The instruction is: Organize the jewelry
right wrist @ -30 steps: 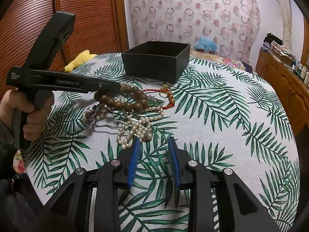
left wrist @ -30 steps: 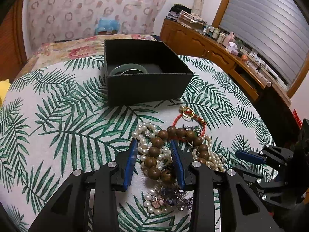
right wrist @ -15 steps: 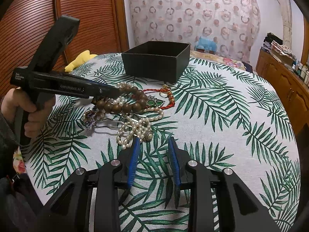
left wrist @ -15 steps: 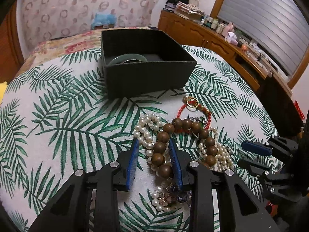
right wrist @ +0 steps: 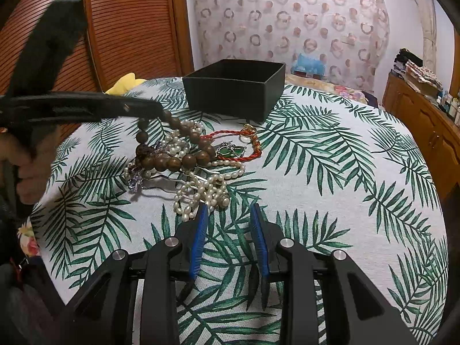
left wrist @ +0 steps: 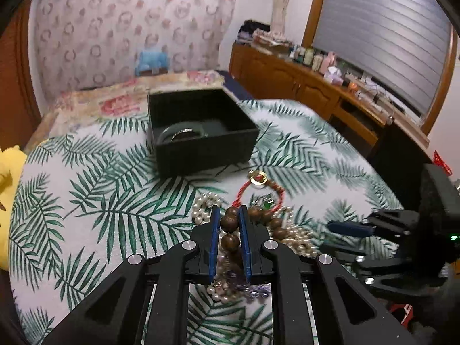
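Jewelry lies heaped near the middle of a round table point(right wrist: 330, 172) covered in a white cloth printed with green palm fronds. From the heap the left hand-held gripper point(left wrist: 229, 220) has taken the brown wooden bead bracelet point(left wrist: 229, 222): its blue pads are closing on a bead at the tips, with another bead of the same strand caught lower between them. In the right wrist view that bracelet point(right wrist: 172, 155) is drawn up at one end to the tip of the left tool, two strands slanting down to the beads that rest on the pile, while a person's hand point(right wrist: 26, 169) grips the tool's handle at the left edge. Under and around the bracelet sit tangled pearl strands point(right wrist: 201, 187), a red braided cord bracelet point(right wrist: 253, 146) with a gold ring, a green stone piece point(right wrist: 230, 151), and a silver hair fork with purple crystals point(right wrist: 138, 178). Behind the heap stands an open black box point(left wrist: 201, 155), well apart from the held beads, and a pale green bangle point(left wrist: 181, 133) lies inside it. The right hand-held gripper point(right wrist: 230, 230) hovers just beside the near edge of the pearls with its blue pads apart and nothing between them. A yellow plush toy point(left wrist: 8, 201) rests at the table's left rim.
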Demonstrator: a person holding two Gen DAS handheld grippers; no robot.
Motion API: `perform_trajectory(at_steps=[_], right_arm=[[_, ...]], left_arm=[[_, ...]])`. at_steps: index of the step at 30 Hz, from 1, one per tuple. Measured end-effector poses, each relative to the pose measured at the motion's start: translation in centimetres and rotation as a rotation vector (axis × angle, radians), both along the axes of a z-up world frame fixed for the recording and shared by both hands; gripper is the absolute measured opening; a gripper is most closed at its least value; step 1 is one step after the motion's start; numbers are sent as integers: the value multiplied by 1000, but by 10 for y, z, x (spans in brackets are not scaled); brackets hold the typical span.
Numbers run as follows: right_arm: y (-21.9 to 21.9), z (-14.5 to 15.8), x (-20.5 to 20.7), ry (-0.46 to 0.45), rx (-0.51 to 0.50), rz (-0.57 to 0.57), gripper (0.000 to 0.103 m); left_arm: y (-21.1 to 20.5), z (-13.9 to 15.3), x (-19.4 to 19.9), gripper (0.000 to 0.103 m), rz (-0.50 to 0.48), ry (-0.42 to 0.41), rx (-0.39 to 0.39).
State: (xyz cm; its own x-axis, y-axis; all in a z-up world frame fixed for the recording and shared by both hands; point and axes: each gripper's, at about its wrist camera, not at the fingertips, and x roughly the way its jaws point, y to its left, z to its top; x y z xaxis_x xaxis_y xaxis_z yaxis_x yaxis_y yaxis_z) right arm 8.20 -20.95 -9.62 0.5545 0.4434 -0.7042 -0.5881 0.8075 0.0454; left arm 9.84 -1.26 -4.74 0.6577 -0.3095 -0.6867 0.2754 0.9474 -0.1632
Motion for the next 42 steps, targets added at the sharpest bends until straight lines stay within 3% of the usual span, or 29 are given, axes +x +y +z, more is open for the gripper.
perform_trajectory(at_steps=[8,17,28,29,30,34,37,42], right_arm=[[0,-1,2,2,-11,11,33],[9,5,9,-2,-33,65,33],[41,17,23,1,-38,152,33],[44,17,25,5,-41,166,32],[47,16,28,18,-49,178,24],[52,10,39,45,-79,187,18],[52,10,42,59,-74,197,7],[43,20,40,36,-63,197,5]], left_arm=[[2,30,-20,12,5,-83,-51],[2,52,-37,12,9,-156,-57],[11,59,-47,12,30,-183,-57],[11,59,-47,12,30,-181,-58],[10,58,-47,12,31,-179,-58],[10,55,-48,12,29,-170,-62],[9,52,-47,12,29,-164,-62],[9,50,-45,12,30,-159,-58]])
